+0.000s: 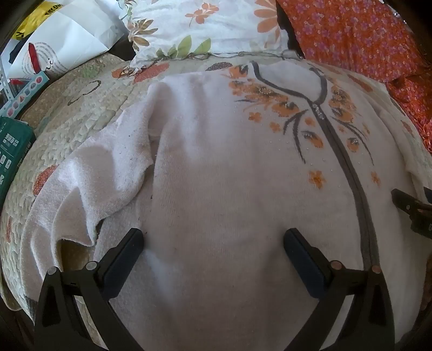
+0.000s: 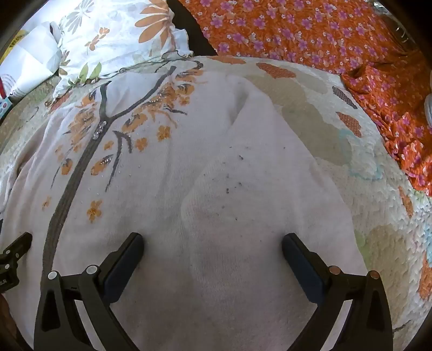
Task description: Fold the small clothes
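Both views looking down on white zip cardigan (image 1: pixel 216 175) spread face-up on quilted bedspread (image 1: pixel 81 113), grey zipper (image 1: pixel 351 172) closed, orange flowers around collar end

Left wrist only: left sleeve (image 1: pixel 89 183) crumpled and folded over itself beside body panel, green box (image 1: pixel 13 151) and white printed bag (image 1: pixel 62 46) off bed's edge, right gripper's finger poking in at right edge

Right wrist only: other sleeve (image 2: pixel 256 167) lying folded inward over cardigan front, dark lint specks on it, wide stretch of bare quilt to its right, left gripper's tip showing at left edge

Left gripper (image 1: pixel 213 243) spread wide, nothing between fingers, over plain lower front
Right gripper (image 2: pixel 213 245) likewise spread wide, empty, over folded sleeve's lower part
Cannot tell whether tips touch fabric

Behind cardigan: floral pillow (image 1: pixel 199 24), orange flowered cloth (image 2: pixel 324 35) piled at head and right side
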Tool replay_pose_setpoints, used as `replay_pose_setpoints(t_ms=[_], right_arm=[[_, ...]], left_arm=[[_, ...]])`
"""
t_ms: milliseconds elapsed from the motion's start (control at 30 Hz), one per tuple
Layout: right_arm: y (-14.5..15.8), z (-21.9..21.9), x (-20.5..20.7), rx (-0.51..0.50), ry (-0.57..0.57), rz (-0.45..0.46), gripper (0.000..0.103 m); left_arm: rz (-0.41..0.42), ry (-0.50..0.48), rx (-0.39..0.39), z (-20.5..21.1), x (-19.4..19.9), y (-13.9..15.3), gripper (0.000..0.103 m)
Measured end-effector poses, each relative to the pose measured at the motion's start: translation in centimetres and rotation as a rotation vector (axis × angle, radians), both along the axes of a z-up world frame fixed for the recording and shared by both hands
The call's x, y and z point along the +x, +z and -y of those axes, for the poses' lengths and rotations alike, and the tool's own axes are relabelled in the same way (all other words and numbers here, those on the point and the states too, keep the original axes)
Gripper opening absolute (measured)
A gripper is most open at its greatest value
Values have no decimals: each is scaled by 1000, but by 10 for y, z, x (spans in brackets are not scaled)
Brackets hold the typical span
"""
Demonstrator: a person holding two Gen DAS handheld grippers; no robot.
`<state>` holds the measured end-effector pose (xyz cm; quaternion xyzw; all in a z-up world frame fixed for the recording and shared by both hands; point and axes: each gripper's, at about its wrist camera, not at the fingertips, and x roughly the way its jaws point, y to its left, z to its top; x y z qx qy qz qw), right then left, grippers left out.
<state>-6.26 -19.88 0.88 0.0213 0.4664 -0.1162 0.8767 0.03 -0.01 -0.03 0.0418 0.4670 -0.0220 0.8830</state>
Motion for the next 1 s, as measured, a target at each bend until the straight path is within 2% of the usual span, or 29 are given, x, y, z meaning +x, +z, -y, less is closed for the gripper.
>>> replay_pose_setpoints(t_ms=[667, 833, 933, 1000], right_arm=[[-4, 3, 5, -1, 1, 15, 103], [-5, 1, 11, -2, -3, 15, 103], [-5, 1, 10, -7, -4, 14, 103], [-5, 1, 11, -10, -5, 15, 103]], left_arm=[[3, 1, -7, 0, -1, 3, 103], [-43, 15, -33, -1, 5, 2, 103], [-112, 36, -92, -2, 8, 2, 103], [-157, 50, -100, -2, 8, 3, 103]])
